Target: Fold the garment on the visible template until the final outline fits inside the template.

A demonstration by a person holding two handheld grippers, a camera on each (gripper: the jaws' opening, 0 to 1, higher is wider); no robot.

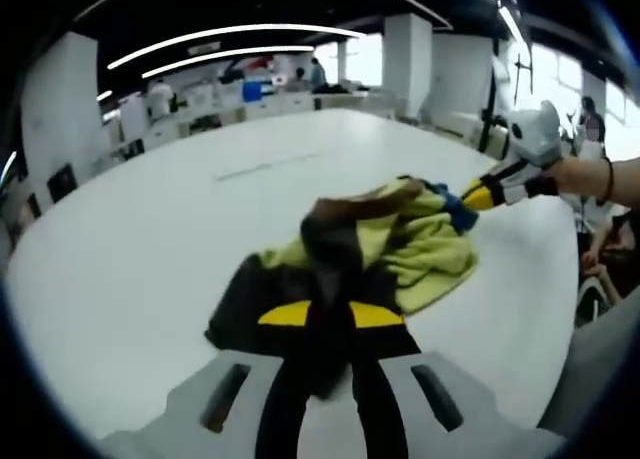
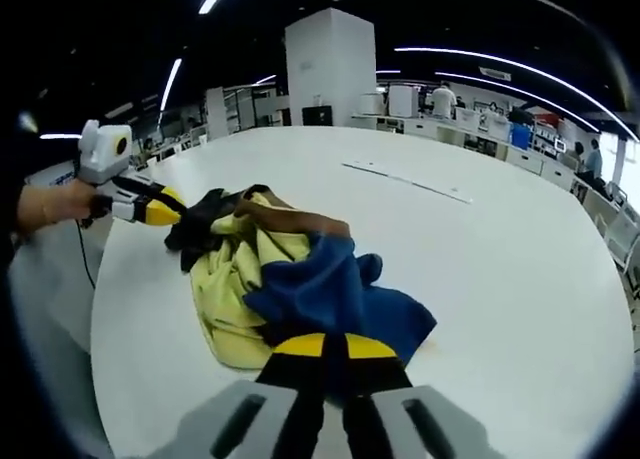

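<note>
A crumpled garment (image 1: 400, 244) of yellow-green, brown, black and blue cloth lies bunched on the white table (image 1: 150, 239). In the left gripper view my left gripper (image 1: 331, 315) is shut on its black end, close to the camera. My right gripper (image 1: 478, 196) comes in from the right, pinching the blue end. In the right gripper view the garment (image 2: 255, 269) spreads ahead of my right gripper (image 2: 335, 347), which is shut on the blue cloth. Across it my left gripper (image 2: 172, 216) holds the black edge, with a hand behind it.
A thin pale strip (image 2: 410, 182) lies on the table beyond the garment, seen also as the strip (image 1: 270, 165) in the left gripper view. Desks, pillars and people stand far behind. The table's edge (image 2: 100, 309) curves near the left gripper.
</note>
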